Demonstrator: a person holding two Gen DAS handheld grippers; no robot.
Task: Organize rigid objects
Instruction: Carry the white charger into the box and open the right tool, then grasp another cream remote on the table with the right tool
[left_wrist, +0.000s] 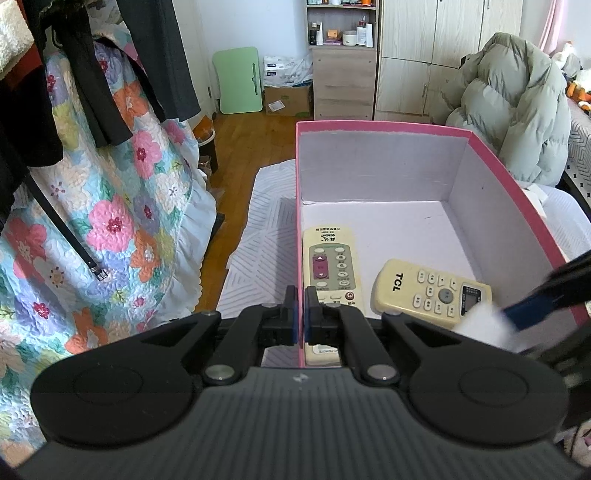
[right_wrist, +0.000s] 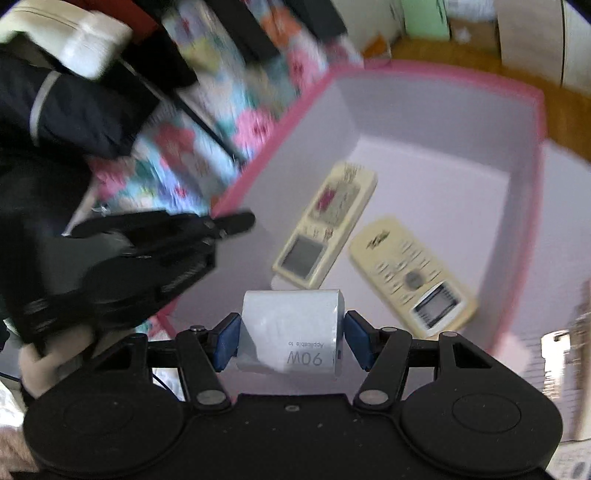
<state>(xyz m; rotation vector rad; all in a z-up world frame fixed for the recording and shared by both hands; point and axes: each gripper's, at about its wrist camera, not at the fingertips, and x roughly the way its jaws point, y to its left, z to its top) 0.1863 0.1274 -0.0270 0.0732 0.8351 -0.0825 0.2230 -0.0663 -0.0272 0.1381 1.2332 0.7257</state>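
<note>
A pink box (left_wrist: 369, 127) (right_wrist: 443, 75) with a white inside holds two cream remotes. One has purple buttons (left_wrist: 330, 269) (right_wrist: 325, 225) and lies by the left wall. The other, marked TCL (left_wrist: 432, 291) (right_wrist: 410, 273), lies to its right. My left gripper (left_wrist: 301, 295) (right_wrist: 221, 225) is shut on the box's left wall near the front corner. My right gripper (right_wrist: 291, 341) holds a white charger block (right_wrist: 291, 332) marked 90W above the box's near end. In the left wrist view its blue finger (left_wrist: 535, 306) and the white block (left_wrist: 484, 325) show at the right edge.
The box rests on a white striped cloth (left_wrist: 258, 229). A floral quilt (left_wrist: 122, 221) and dark hanging clothes (left_wrist: 92, 74) fill the left side. A puffy grey-green jacket (left_wrist: 517, 110) lies behind the box on the right. Wooden floor, a shelf unit (left_wrist: 343, 55) and a wardrobe stand beyond.
</note>
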